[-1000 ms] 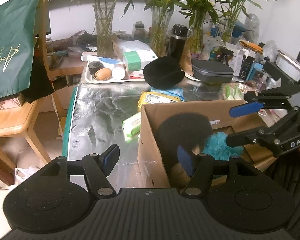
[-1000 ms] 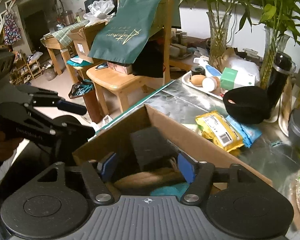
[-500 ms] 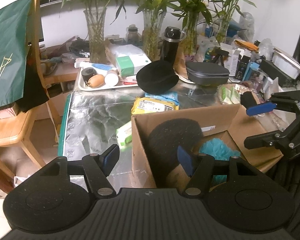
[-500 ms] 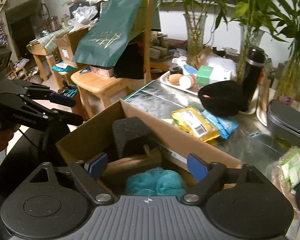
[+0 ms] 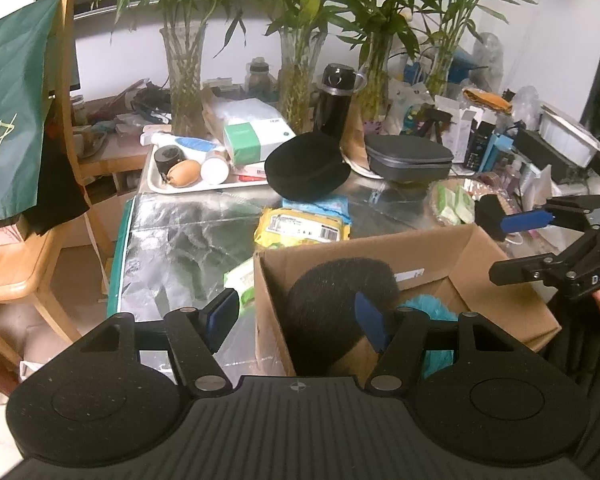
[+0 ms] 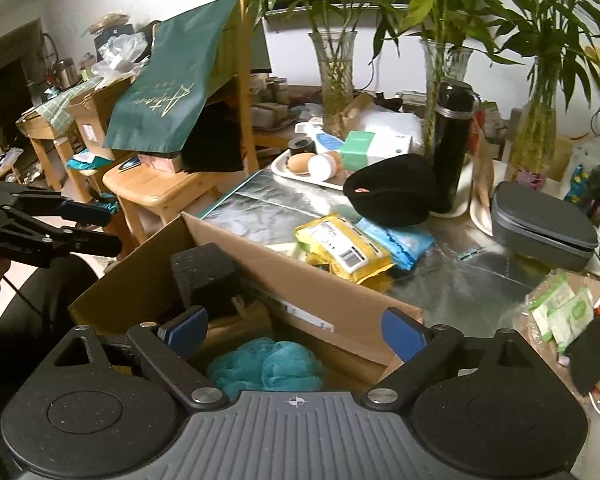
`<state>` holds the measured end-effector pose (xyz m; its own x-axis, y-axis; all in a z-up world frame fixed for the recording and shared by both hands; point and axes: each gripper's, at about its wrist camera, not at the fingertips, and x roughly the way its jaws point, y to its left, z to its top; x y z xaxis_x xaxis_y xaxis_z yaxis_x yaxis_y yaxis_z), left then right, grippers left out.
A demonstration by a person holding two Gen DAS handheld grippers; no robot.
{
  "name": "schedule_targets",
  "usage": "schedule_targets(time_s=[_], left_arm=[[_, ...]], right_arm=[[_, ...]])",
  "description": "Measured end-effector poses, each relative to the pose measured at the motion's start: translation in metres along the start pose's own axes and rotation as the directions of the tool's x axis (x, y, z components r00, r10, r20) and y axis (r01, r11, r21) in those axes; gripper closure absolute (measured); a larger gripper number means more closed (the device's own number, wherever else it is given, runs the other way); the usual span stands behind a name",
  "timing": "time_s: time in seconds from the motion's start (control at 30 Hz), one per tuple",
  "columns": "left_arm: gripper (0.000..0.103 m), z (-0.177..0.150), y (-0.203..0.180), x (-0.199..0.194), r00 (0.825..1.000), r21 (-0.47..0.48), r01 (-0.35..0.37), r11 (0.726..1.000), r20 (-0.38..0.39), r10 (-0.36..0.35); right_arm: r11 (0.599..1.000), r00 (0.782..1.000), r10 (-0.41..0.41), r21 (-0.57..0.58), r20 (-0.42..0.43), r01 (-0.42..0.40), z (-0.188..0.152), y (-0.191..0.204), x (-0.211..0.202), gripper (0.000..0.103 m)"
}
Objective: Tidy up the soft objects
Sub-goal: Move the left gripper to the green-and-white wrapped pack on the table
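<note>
Step in hand: both tools hang over the cardboard box point(image 6: 300, 280), neither carrying anything; to my eye the next soft thing has to be fetched from the table.
Left gripper point(image 5: 296, 314): jaws spread wide and empty, one finger outside the box wall, the other over the inside.
Right gripper point(image 6: 296, 330): jaws wide apart, nothing between them, poised above the box.
In the box: a black foam block point(image 6: 204, 276) leans in the far corner and a teal bath puff point(image 6: 266, 366) lies at the bottom beside it.
Likely next pick: the black knit hat point(image 6: 392, 190), lying on the table well beyond the box, just beside the black flask point(image 6: 454, 144).
Doing it well: I would lift clear of the box rim first, reach over the yellow packet point(image 6: 340, 250), and pinch the hat at a raised fold, since it will sag. The flask and the glass vase point(image 6: 334, 80) stand close, so come in low and from the front.
Surface: a table covered in crinkled foil sheeting point(image 5: 188, 240), crowded with a white tray point(image 5: 188, 188), a grey case point(image 5: 410, 158) and packets.
Room: a wooden chair point(image 6: 172, 188) draped with a green bag point(image 6: 168, 100) at the table's edge; bamboo stalks and cluttered shelves behind.
</note>
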<state>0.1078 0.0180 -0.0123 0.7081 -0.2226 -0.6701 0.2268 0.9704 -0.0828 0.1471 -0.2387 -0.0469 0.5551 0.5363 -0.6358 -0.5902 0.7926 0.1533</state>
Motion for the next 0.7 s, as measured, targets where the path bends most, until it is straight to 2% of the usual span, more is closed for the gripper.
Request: schedule_targets(time_s=[0.07, 0.23, 0.43, 0.7], left_arm=[[0.04, 0.003, 0.0, 0.003, 1.0, 0.009, 0.002, 1.0, 0.003, -0.002], [0.04, 0.011, 0.006, 0.012, 1.0, 0.0, 0.001, 1.0, 0.004, -0.001], [0.04, 0.027, 0.013, 0.023, 1.0, 0.0, 0.001, 1.0, 0.017, -0.001], [0.04, 0.053, 0.023, 0.033, 0.999, -0.025, 0.018, 1.0, 0.033, -0.017]], right_arm=[[1.0, 1.0, -0.011, 0.004, 0.002, 0.011, 0.001, -0.004, 0.002, 0.005], [0.998, 0.999, -0.046, 0.048, 0.001, 0.046, 0.006, -0.021, 0.008, 0.004], [0.995, 0.999, -0.053, 0.088, 0.007, 0.052, 0.011, -0.041, 0.014, 0.005], [0.994, 0.998, -0.064, 0.086, 0.017, 0.063, 0.027, -0.055, 0.02, 0.005]])
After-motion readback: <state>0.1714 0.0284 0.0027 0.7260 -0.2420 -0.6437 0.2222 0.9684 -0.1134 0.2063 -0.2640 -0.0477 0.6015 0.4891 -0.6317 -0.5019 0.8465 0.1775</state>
